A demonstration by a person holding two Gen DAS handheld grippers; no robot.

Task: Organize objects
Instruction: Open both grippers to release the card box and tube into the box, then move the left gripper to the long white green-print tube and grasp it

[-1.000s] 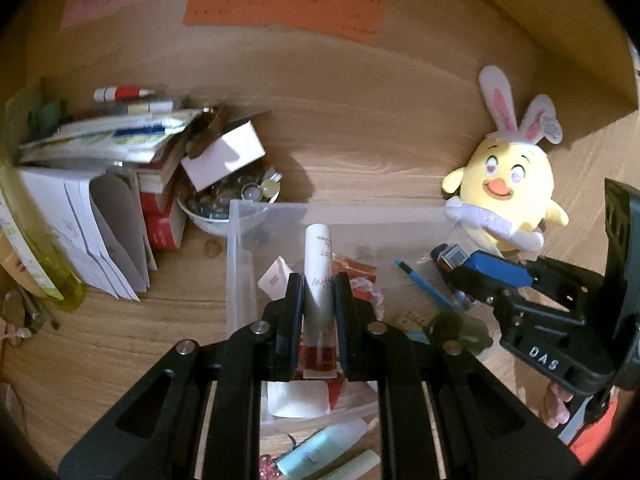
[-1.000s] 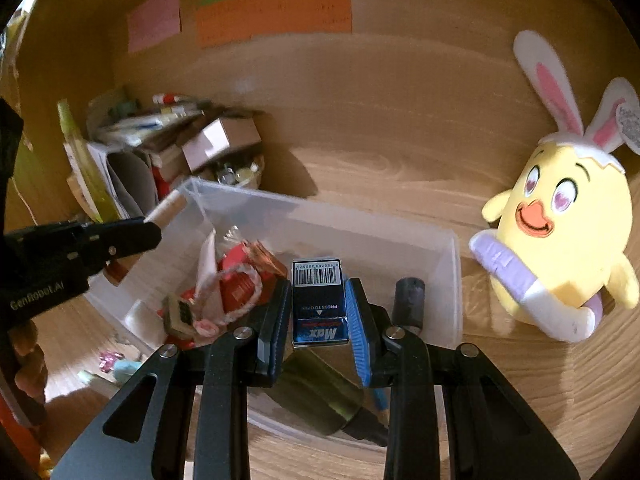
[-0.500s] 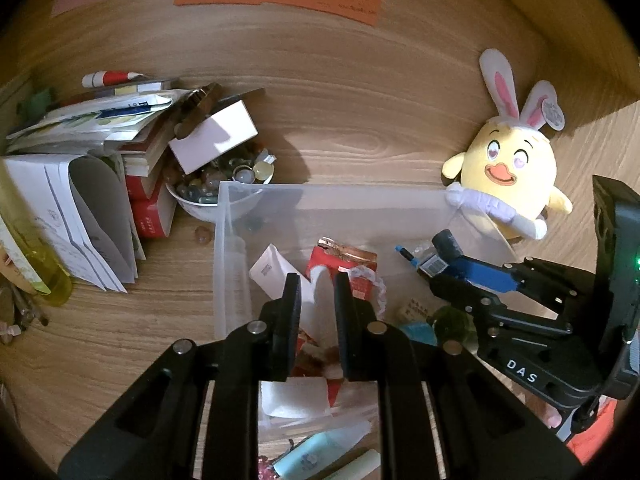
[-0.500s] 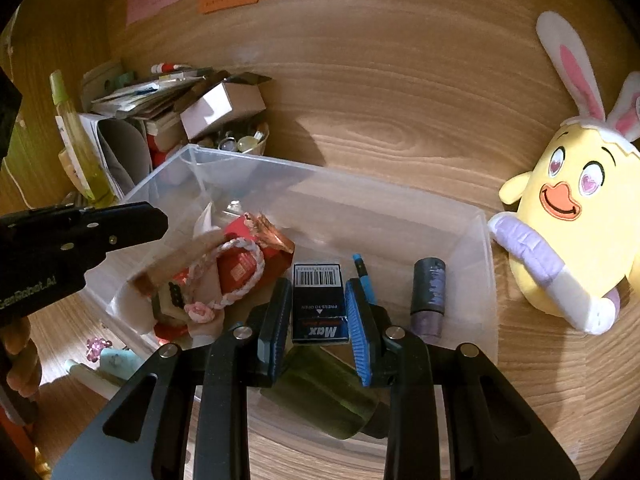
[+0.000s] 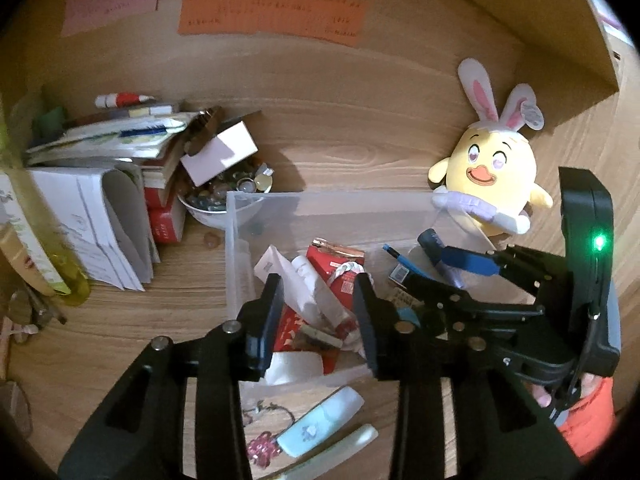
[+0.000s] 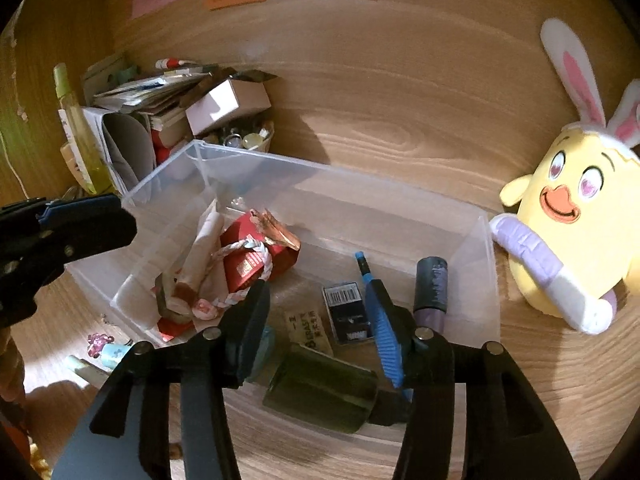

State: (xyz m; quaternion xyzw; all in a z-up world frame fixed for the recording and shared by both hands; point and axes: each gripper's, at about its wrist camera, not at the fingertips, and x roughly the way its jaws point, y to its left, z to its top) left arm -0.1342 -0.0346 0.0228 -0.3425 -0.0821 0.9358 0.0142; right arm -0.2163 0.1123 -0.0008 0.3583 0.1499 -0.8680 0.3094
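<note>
Each tool is a black plastic frame of two forked arms dotted with round silver pivot screws. The right tool [image 6: 316, 316] wears ribbed blue pads [image 6: 384, 336] on its fingers and shows a small green light [image 5: 599, 242] on its body. An orange-red sleeve [image 5: 588, 428] shows behind it.

Bunny-eared chick plush [image 6: 568, 216], wall notes [image 5: 272, 14]
</note>
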